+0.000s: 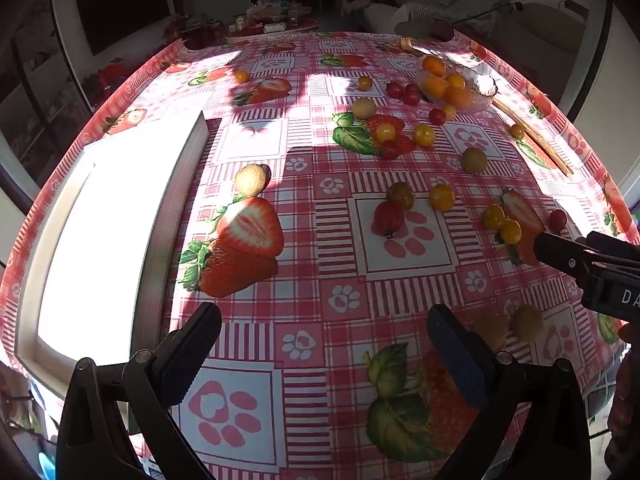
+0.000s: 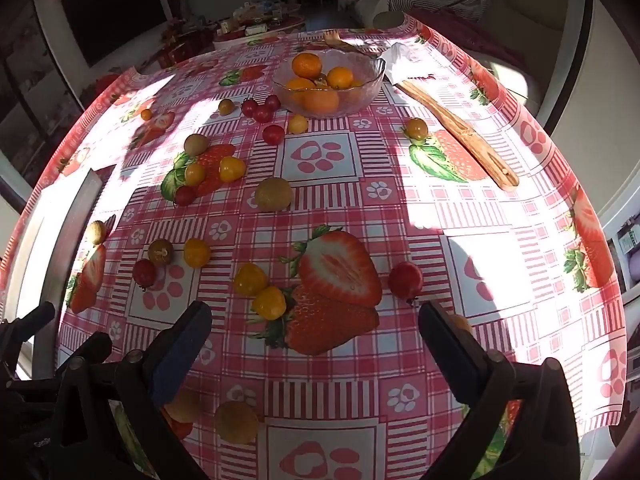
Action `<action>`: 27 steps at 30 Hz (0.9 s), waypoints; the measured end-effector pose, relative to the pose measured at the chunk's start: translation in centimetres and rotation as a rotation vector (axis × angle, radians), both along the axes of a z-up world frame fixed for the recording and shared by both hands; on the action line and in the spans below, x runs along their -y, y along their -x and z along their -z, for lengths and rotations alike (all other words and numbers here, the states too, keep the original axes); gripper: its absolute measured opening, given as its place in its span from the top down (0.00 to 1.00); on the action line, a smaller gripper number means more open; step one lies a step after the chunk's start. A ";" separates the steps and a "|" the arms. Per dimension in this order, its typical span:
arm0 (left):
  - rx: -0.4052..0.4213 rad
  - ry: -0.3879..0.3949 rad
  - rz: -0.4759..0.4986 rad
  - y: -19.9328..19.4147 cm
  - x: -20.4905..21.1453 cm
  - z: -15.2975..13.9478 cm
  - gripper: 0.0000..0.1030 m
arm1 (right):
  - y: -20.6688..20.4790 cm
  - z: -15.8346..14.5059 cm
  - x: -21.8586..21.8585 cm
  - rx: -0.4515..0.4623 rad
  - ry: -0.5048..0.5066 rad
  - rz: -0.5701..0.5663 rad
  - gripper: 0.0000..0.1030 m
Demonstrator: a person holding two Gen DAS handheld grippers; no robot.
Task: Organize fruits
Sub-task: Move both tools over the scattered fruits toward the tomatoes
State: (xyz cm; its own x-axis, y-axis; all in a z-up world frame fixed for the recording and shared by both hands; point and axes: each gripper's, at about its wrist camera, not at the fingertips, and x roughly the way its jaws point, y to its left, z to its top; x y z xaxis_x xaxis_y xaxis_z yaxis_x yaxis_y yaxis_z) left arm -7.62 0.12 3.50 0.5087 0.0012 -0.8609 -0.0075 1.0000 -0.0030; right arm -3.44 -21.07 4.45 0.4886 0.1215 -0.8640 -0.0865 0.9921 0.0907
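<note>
1. Far left of the left wrist view there's a white tray (image 1: pixel 52 240), totally blown out by sun, so I can't tell what's in it. My guess is that's where the sorted fruit goes, along with the glass bowl (image 2: pixel 362 80) of oranges at the top of the right wrist view.
2. Left gripper (image 1: pixel 324 332): jaws spread wide, nothing between them, just tablecloth (image 1: pixel 320 168). Nearest loose fruit straight ahead of it is the red tomato (image 1: pixel 388 218), a bit right of center and well apart from the tips.
3. Right gripper (image 2: pixel 316 330): also wide open and empty. This is the bit that matters, I think: two yellow tomatoes (image 2: pixel 260 290) sit just ahead of its left finger, touching each other, and a red cherry tomato (image 2: pixel 405 279) sits just ahead of its right finger.
4. So the right hand looks clearly nearer to fruit. These are round, no long axis to worry about, though they'll probably roll if nudged.
5. Far right in the right wrist view, a wooden fork (image 2: pixel 460 132) lies diagonally beside the bowl.
</note>
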 end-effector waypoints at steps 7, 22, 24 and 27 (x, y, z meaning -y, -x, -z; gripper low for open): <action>-0.048 -0.023 0.050 3.1 1.9 0.4 0.00 | 3.6 0.1 2.2 -0.061 -0.049 0.029 0.00; -0.098 -0.041 0.097 3.3 5.1 1.0 0.00 | 5.7 1.3 5.5 -0.140 -0.069 0.080 0.00; -0.102 -0.046 0.110 3.1 5.6 1.2 0.00 | 5.8 1.2 6.1 -0.144 -0.072 0.093 0.00; -0.102 -0.065 0.129 3.1 6.2 1.4 0.00 | 5.7 1.2 6.6 -0.153 -0.082 0.102 0.00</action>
State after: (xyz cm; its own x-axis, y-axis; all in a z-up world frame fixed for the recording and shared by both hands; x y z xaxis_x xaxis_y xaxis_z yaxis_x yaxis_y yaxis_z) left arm -10.75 -6.08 2.09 0.4180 -0.0013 -0.9085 0.1243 0.9907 0.0557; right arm -9.14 -27.70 3.22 0.3659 0.1510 -0.9183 0.0353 0.9838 0.1759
